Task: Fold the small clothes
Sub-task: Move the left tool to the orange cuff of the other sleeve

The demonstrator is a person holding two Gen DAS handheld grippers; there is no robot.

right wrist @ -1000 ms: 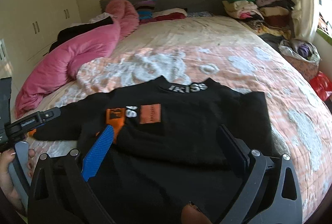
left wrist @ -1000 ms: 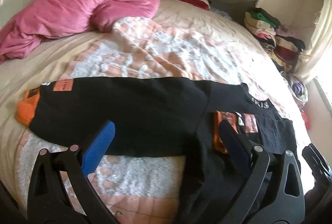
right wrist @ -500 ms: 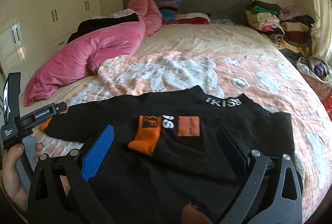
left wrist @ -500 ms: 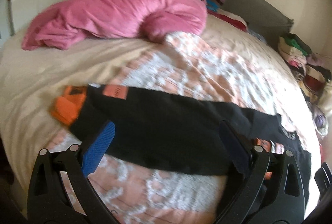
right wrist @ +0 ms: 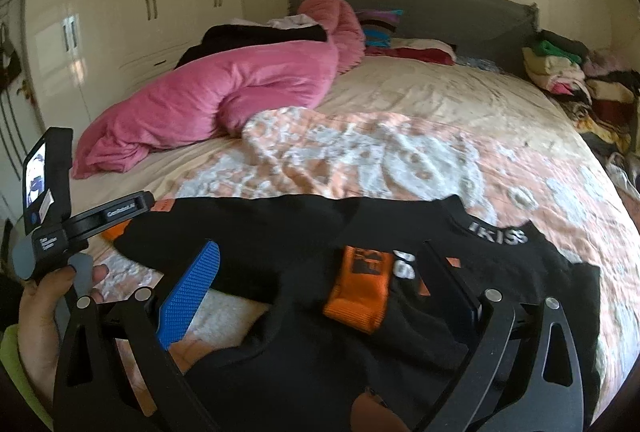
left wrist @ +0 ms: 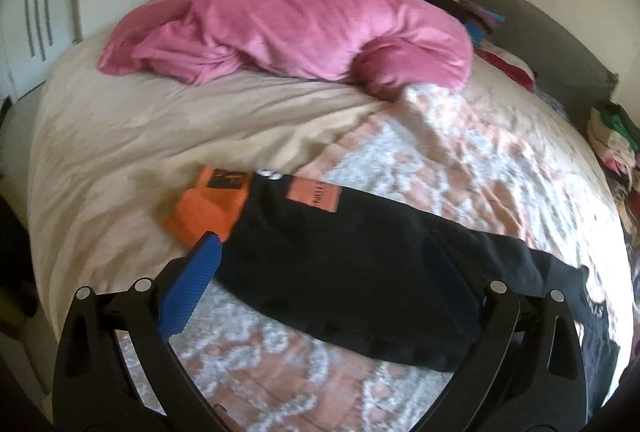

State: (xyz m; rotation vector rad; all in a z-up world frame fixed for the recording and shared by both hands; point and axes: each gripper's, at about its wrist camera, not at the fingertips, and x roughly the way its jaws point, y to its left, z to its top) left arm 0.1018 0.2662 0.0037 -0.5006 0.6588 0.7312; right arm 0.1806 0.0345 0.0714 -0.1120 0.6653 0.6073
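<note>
Bed filled frame w/ pink duvet upper left. Black sweater lay lower centre: one sleeve folded across chest, other still stretched left, so approx. early stage. Left tool & right tool both wide open, holding nothing.

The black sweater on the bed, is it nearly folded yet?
About halfway. One sleeve of the black sweater is folded in, its orange cuff lying on the chest. The other sleeve lies stretched out straight. The left gripper hangs open over it, holding nothing. The right gripper is open too.
</note>
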